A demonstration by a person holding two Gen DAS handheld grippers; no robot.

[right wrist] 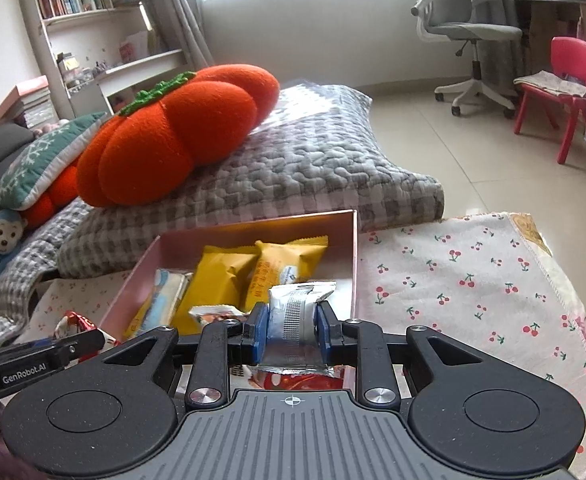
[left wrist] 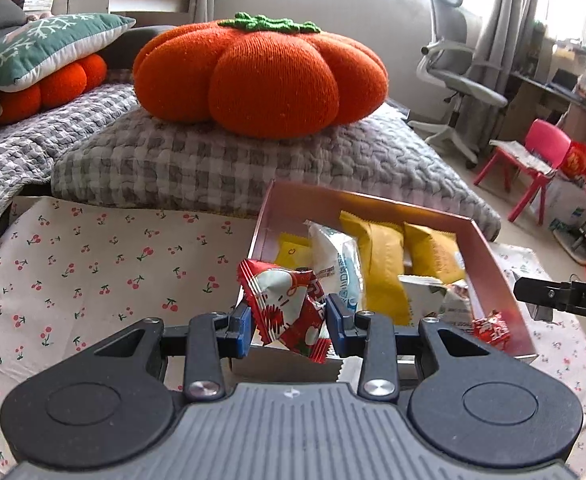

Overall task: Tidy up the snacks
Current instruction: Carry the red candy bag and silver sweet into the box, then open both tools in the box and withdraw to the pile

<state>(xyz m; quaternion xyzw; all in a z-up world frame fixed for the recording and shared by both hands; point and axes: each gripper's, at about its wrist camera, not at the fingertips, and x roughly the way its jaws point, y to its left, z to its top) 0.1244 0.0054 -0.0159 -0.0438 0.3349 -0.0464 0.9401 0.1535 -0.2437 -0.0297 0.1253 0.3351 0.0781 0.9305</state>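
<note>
Your left gripper point(left wrist: 287, 322) jaws are clamping a crinkly red packet point(left wrist: 289, 312); your right gripper point(right wrist: 291, 330) jaws are pinching a glossy silver packet point(right wrist: 295, 320) over the rectangular pink box point(right wrist: 355, 256).

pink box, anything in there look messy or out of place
Somewhat: in the pink box the yellow packets lean at angles, overlapping the white packet. Nothing looks torn or spilled.

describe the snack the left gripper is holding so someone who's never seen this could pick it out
Find the pink box of snacks on the cherry-print cloth, in front of the orange pumpkin cushion. At its near left corner, the left gripper pinches a crinkled red-and-white snack packet. Its neighbours in the box are yellow or pale.
</note>
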